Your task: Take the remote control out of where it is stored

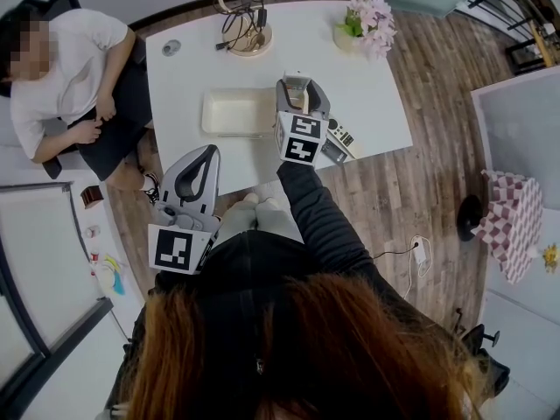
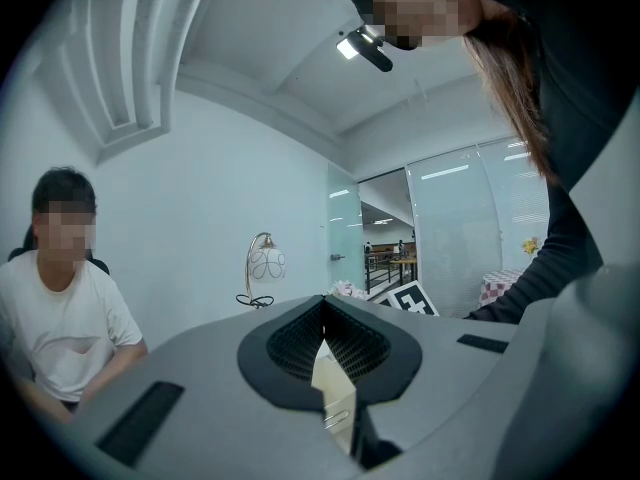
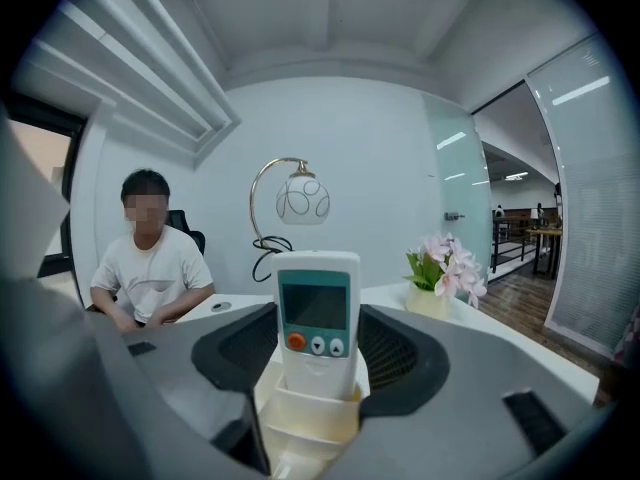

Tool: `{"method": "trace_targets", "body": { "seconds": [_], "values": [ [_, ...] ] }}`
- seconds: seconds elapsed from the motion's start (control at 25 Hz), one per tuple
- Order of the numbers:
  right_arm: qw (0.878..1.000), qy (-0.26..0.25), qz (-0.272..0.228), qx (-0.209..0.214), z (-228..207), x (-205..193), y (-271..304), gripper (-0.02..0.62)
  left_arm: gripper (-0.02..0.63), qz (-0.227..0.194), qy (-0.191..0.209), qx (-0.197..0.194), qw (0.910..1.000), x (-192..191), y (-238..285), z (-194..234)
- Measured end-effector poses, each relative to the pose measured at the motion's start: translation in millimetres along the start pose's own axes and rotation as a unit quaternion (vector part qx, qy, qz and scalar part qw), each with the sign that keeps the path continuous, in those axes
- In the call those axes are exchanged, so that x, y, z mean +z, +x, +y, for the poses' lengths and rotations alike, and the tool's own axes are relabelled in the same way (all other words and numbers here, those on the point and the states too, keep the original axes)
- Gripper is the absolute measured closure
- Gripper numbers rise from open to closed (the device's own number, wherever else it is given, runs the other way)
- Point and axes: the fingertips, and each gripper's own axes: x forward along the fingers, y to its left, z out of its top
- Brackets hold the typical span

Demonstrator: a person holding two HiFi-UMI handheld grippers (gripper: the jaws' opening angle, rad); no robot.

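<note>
A white remote control (image 3: 317, 313) with a grey screen and an orange button stands upright in a cream holder (image 3: 310, 408). My right gripper (image 3: 316, 363) is shut on that holder, its dark pads pressing both sides. In the head view the right gripper (image 1: 300, 90) hangs over the white table (image 1: 184, 86), and the holder (image 1: 300, 99) shows between its jaws. My left gripper (image 1: 203, 156) is held low, off the table's near edge, beside my body. In its own view the left gripper (image 2: 322, 313) is shut with nothing in it.
A cream tray (image 1: 238, 110) lies on the table left of the right gripper. Two other small devices (image 1: 339, 140) lie at its right. A lamp (image 1: 248, 33) and pink flowers (image 1: 367, 23) stand at the far edge. A person (image 1: 70, 77) sits at the table's left.
</note>
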Motion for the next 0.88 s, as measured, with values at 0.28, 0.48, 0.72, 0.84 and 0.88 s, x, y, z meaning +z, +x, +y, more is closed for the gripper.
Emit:
{"method": "trace_targets", "body": {
  "seconds": [0.28,0.48,0.72,0.84,0.88],
  "values": [
    [0.998,-0.028,-0.052,0.034,2.1,52.3,-30.7,0.334,0.597,-0.007,-0.001,-0.011,0.9999,-0.2,5.5,-6.6],
    [0.996,-0.026,-0.068,0.06,4.2,80.3,-60.8,0.334,0.597,0.011,-0.007,-0.017,0.9998,-7.5,7.6,-10.2],
    [0.992,-0.031,-0.035,0.113,18.8,71.9,-102.2,0.334,0.597,-0.02,-0.011,-0.021,0.9995,4.1,13.1,-13.9],
    [0.989,-0.039,-0.005,0.144,30.3,57.0,-118.9,0.334,0.597,-0.026,-0.011,-0.024,0.9993,4.1,13.4,-14.5],
    [0.987,-0.041,0.009,0.155,34.9,50.1,-123.6,0.334,0.597,-0.029,-0.011,-0.026,0.9992,3.9,13.5,-14.9]
  ]
}}
